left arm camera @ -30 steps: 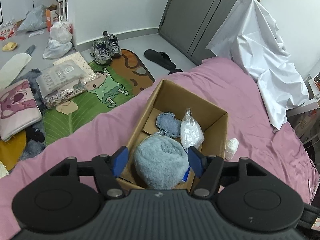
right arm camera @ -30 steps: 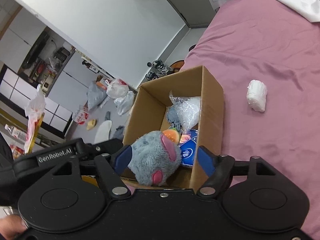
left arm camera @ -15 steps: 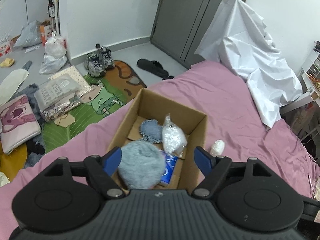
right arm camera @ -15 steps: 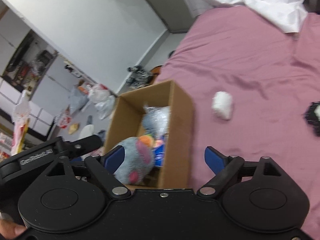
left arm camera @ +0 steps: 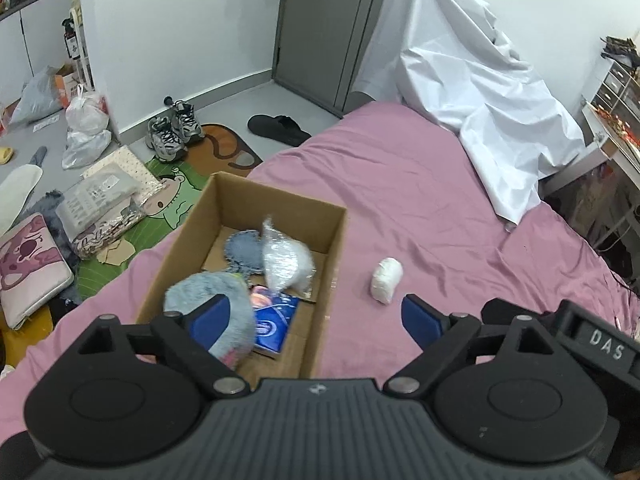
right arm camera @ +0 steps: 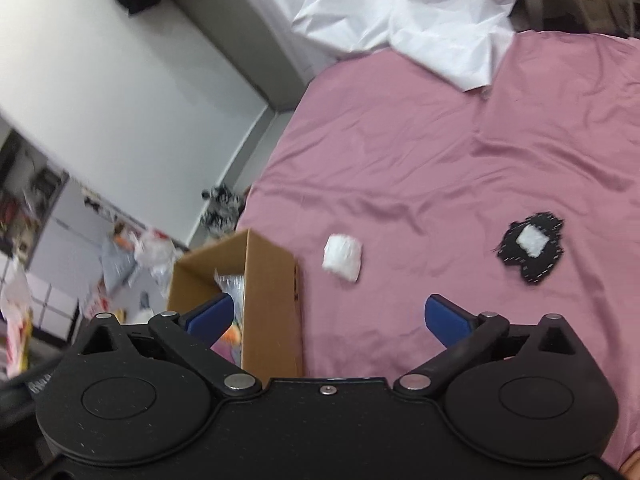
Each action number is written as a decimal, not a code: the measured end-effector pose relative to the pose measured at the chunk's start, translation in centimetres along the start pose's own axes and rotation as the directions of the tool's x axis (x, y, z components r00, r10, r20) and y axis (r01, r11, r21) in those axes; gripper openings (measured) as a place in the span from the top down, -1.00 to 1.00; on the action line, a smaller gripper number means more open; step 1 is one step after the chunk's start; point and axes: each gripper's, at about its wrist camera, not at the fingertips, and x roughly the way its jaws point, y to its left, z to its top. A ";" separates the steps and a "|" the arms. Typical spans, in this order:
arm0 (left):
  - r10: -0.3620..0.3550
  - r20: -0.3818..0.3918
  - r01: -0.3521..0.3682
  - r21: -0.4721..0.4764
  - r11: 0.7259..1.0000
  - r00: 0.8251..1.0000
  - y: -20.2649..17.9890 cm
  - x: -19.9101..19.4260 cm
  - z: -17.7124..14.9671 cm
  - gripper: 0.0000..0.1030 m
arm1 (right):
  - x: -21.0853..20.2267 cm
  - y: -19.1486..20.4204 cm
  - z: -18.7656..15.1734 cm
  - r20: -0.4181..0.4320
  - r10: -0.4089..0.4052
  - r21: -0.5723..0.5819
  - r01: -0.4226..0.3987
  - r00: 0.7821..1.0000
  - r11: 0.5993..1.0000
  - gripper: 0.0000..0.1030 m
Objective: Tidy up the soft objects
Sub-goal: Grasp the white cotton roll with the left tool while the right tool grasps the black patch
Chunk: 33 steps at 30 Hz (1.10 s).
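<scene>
White and squashy, the wrapped roll (right arm camera: 342, 257) lies on the bed just beside the cardboard box (right arm camera: 272, 300). Both grippers, left (left arm camera: 316, 320) and right (right arm camera: 328, 318), gape empty; straddle the roll's middle, squeeze gently, lift over the box wall.

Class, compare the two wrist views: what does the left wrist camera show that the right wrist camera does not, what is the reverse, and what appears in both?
Only the left wrist view shows the blue packet and grey plush toy inside the box, plus the black slipper.

Only the right wrist view shows the black patch lying on the bed.

Both show the cardboard box, white roll, pink bedsheet and white sheet.
</scene>
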 end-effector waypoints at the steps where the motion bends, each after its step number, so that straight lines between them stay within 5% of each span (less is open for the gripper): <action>1: -0.004 -0.002 0.004 -0.002 1.000 1.000 -0.4 0.0 -0.1 -0.88 | -0.2 -0.5 0.2 0.008 -0.010 0.007 0.010 1.000 1.000 -1.00; 33: -0.003 -0.069 0.007 0.054 0.998 0.998 -10.1 4.3 -0.8 -0.99 | -2.2 -10.0 4.8 0.008 -0.054 0.046 0.054 0.999 0.998 -1.00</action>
